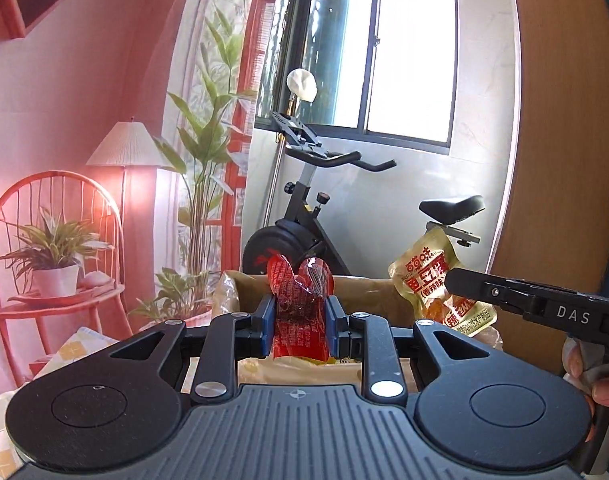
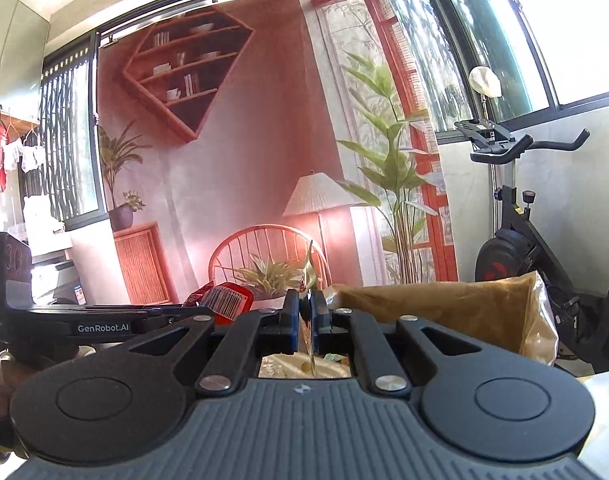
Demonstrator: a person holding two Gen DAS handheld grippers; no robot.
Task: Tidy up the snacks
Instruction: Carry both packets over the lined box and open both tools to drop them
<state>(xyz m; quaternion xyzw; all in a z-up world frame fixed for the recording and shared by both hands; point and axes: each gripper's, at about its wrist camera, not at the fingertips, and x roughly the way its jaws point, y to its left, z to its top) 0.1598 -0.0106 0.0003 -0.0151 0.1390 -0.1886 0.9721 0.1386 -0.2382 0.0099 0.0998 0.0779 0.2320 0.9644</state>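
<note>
My left gripper (image 1: 300,330) pinches a crumpled red snack packet (image 1: 298,300) upright between its blue pads. My right gripper (image 2: 306,320) is pressed nearly together on the thin edge of a golden snack pouch (image 1: 440,288), held just to the right of the red one. Beyond both sets of fingers stands an open cardboard box (image 2: 444,312).
</note>
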